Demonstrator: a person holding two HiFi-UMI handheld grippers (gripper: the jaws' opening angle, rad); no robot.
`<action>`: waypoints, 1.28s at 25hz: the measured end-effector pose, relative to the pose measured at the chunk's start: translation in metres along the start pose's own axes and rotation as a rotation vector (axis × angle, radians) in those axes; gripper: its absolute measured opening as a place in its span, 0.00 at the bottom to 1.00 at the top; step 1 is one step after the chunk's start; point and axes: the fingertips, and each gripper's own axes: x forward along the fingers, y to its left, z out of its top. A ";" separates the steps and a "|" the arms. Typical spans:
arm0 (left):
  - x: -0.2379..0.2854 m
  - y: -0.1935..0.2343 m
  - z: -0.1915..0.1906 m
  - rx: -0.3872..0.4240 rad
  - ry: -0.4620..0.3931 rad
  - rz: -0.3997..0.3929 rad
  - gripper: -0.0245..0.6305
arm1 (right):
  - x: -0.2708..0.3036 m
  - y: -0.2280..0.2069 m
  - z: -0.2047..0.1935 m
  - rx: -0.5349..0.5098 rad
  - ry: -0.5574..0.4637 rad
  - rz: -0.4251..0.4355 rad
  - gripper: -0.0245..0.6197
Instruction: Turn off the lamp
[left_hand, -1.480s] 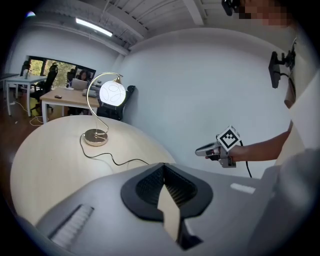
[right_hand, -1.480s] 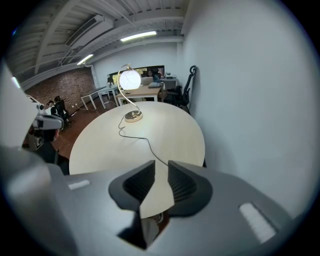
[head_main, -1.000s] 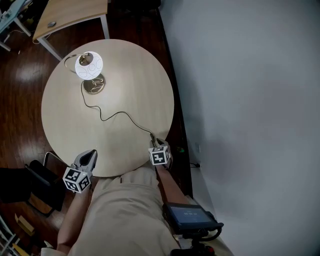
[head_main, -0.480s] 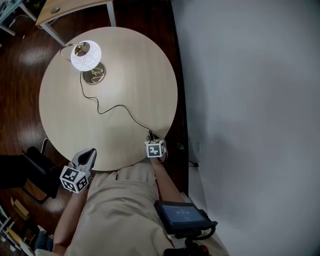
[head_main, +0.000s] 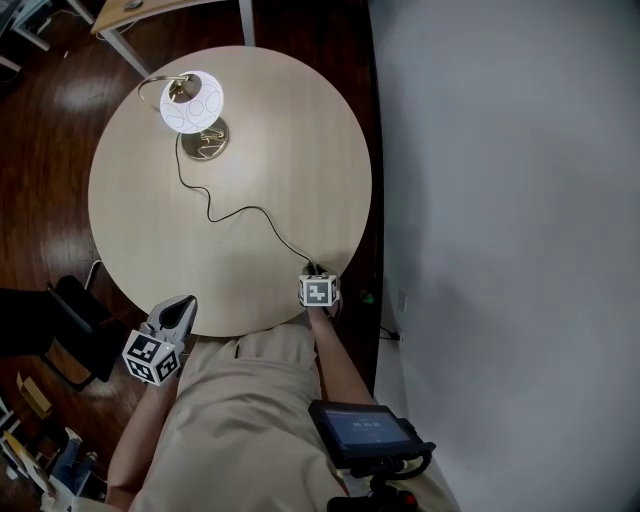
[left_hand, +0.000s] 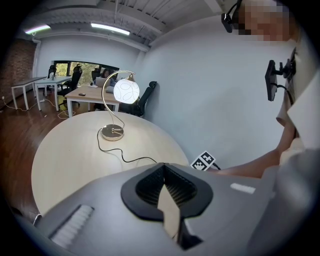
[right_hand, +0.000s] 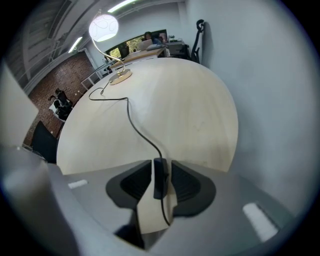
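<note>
The lamp stands at the far left of the round table (head_main: 290, 130), its white globe (head_main: 192, 102) glowing over a brass base (head_main: 208, 148). A thin black cord (head_main: 250, 212) snakes from the base to the near edge. There my right gripper (head_main: 316, 272) points steeply down, and in the right gripper view its pads are shut on the cord's black inline switch (right_hand: 160, 177). My left gripper (head_main: 180, 305) hovers off the table's near left edge, shut and empty. From the left gripper view the lit globe (left_hand: 126, 91) is far across the table.
A grey wall (head_main: 500, 200) rises close along the table's right side. A wooden desk (head_main: 170, 8) stands beyond the table and a black chair (head_main: 60, 330) sits at the near left on dark wood floor. A screen device (head_main: 365, 432) hangs at the person's waist.
My right gripper has sunk toward the table's near edge over the cord's end. The head view has shifted, so the table sits further right. The left gripper has hardly moved.
</note>
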 end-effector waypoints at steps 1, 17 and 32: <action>-0.001 0.000 -0.001 -0.002 0.000 0.003 0.04 | 0.002 -0.001 0.000 0.010 0.004 -0.001 0.23; -0.017 0.001 -0.006 -0.025 -0.008 0.052 0.04 | 0.019 0.000 0.006 -0.027 0.041 -0.007 0.20; -0.014 -0.016 0.005 0.024 -0.005 0.037 0.04 | 0.024 0.007 0.011 -0.072 0.047 -0.043 0.17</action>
